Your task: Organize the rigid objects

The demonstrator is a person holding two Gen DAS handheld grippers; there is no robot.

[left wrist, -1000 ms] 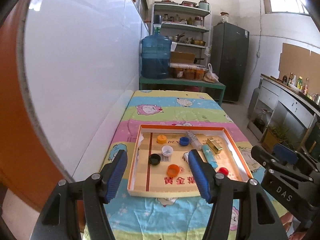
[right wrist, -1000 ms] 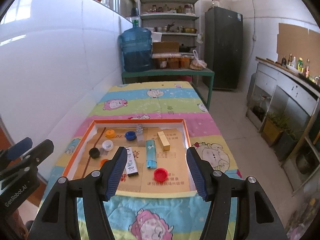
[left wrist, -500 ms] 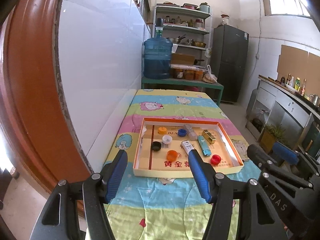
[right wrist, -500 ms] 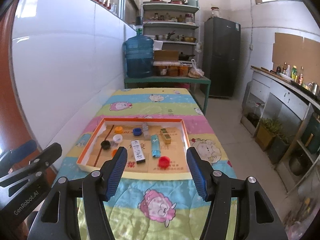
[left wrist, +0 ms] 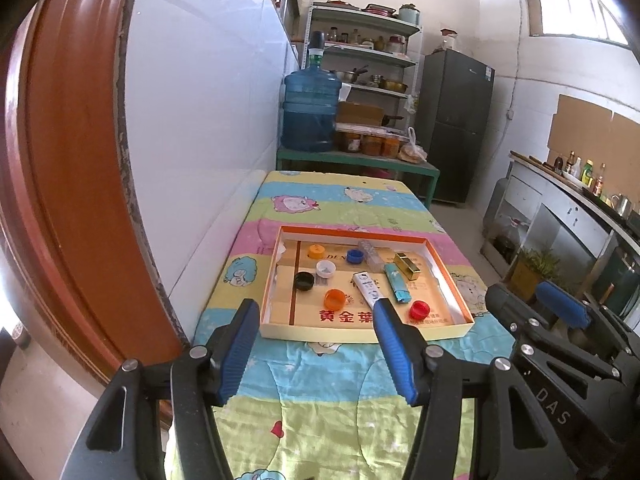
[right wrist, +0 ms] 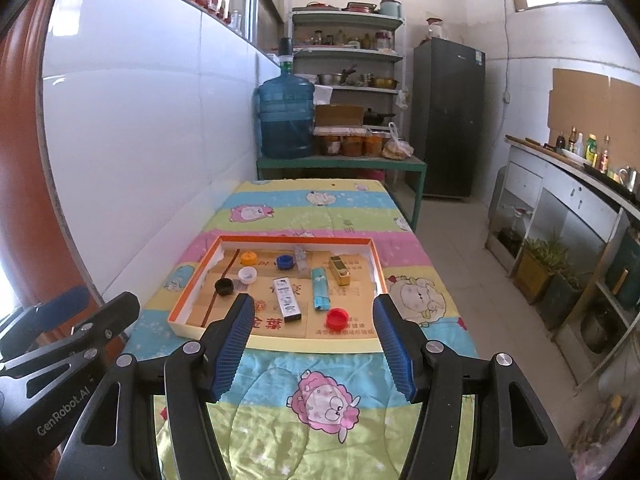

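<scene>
A shallow cardboard tray with an orange rim (left wrist: 360,336) (right wrist: 312,344) lies on the cartoon-print cloth. It holds loose bottle caps: orange (left wrist: 334,298), yellow (left wrist: 316,251), blue (left wrist: 355,256), white (left wrist: 325,268), black (left wrist: 304,281) and red (left wrist: 419,310) (right wrist: 336,318). Beside them lie a white box (right wrist: 286,298), a teal tube (right wrist: 320,288), a gold box (right wrist: 339,270) and a clear bottle (right wrist: 301,258). My left gripper (left wrist: 316,308) hangs short of the tray's near edge, jaws closing on nothing. My right gripper (right wrist: 314,302) stands open and empty, also short of the tray.
A white tiled wall runs along the table's left side, with a red-brown door frame (left wrist: 60,200) near me. Beyond the table a green bench carries a blue water jug (right wrist: 286,120). A dark fridge (right wrist: 448,120) and a counter (right wrist: 580,200) line the right.
Both grippers have drawn back from the tray, which now looks smaller and farther away. The left jaws stand slightly narrower than before.
</scene>
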